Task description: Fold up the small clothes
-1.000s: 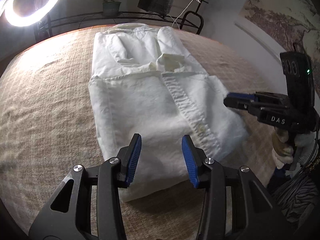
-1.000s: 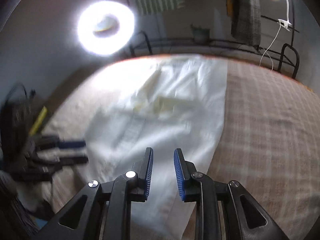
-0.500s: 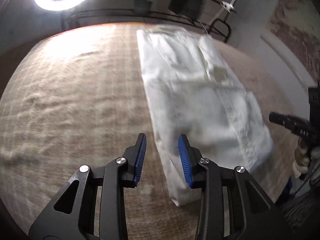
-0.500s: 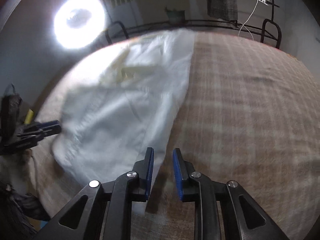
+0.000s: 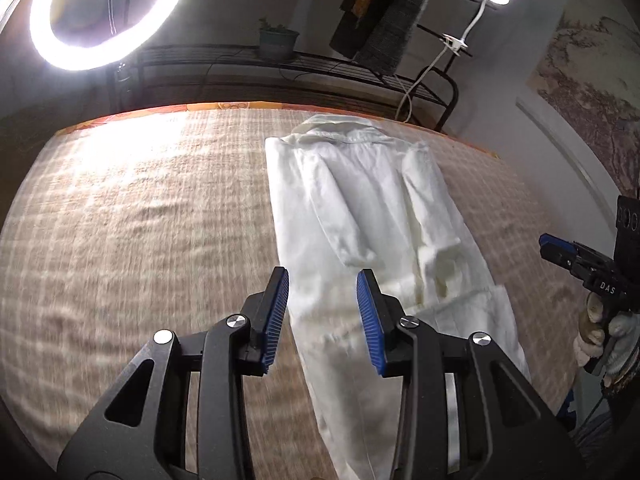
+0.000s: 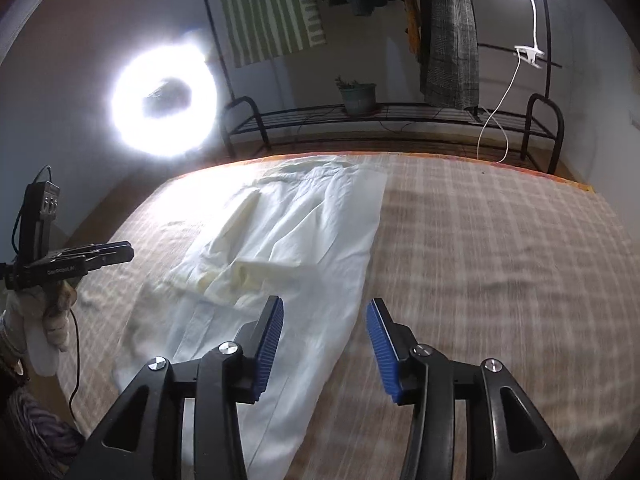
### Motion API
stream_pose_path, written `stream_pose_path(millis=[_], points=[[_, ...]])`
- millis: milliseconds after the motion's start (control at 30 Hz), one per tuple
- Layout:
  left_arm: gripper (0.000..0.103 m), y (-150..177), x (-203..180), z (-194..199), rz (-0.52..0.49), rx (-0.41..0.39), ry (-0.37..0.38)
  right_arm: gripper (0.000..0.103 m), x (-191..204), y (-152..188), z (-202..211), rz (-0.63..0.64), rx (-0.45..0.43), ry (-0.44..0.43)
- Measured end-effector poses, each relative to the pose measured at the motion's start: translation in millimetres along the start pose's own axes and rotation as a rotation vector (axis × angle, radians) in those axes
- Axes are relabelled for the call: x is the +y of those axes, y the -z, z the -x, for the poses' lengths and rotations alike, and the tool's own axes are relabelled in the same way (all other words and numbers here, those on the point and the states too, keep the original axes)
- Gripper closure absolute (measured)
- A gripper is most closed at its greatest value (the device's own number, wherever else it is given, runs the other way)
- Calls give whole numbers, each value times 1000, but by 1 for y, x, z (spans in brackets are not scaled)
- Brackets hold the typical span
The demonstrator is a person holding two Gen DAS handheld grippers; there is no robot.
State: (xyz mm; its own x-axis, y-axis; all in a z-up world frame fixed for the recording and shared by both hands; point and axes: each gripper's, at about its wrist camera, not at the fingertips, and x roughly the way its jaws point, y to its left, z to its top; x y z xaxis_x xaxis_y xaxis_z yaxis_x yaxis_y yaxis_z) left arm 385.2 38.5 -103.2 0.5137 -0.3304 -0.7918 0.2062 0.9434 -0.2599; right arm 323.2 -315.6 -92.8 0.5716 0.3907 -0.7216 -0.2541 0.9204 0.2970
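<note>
White cotton button-up shirt [image 5: 372, 240], already narrowed into a long strip with both sleeves laid inward over its body, lies on the beige plaid woven bedcover [image 5: 140, 240], collar at twelve o'clock toward the black metal rack [image 5: 280, 68] and hem running down toward six o'clock beneath the cameras. The left gripper [image 5: 322, 316] hovers over the strip's left edge with its blue-padded jaws spread and nothing between them; the right gripper [image 6: 326, 344] hovers over the strip's right edge, also spread and empty. Neither touches the cloth as far as can be seen. The step in hand looks like taking the hem corners to fold the strip lengthwise toward the collar. To do it well, each claw should descend on its own edge at the same height along the shirt, pinching every layer there, since a shallow bite would lift only the top panel and let the folded side flop open. Lifting both corners together and carrying them straight toward twelve o'clock should keep the crease square. The tucked cuffs [image 6: 248, 272] sit loosely near the middle and may slide out if the cloth is dragged rather than lifted. A white ring light [image 5: 104, 12] glares at eleven o'clock, washing out the far weave.
</note>
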Motion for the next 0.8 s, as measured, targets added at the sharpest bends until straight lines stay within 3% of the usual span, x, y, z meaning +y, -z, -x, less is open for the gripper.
stream_pose_path(millis=[167,300,367,667,800], points=[[67,-31,21,-40,58,20,14,74,-11,-34,-38,12,23,-39],[67,-53,25,-73,33,30,-13,85,-11,-61,-83,49,48,-88],[67,-61,25,-86,16,34,-22,89,-11,-74,-110,63,70,-72],[65,-76,36,-143,-59,52,-105,94,-35,-101,-199,55,149,22],[58,-83,52,-145,3,25,-73,90,-39,-108,-201,62,143,16]])
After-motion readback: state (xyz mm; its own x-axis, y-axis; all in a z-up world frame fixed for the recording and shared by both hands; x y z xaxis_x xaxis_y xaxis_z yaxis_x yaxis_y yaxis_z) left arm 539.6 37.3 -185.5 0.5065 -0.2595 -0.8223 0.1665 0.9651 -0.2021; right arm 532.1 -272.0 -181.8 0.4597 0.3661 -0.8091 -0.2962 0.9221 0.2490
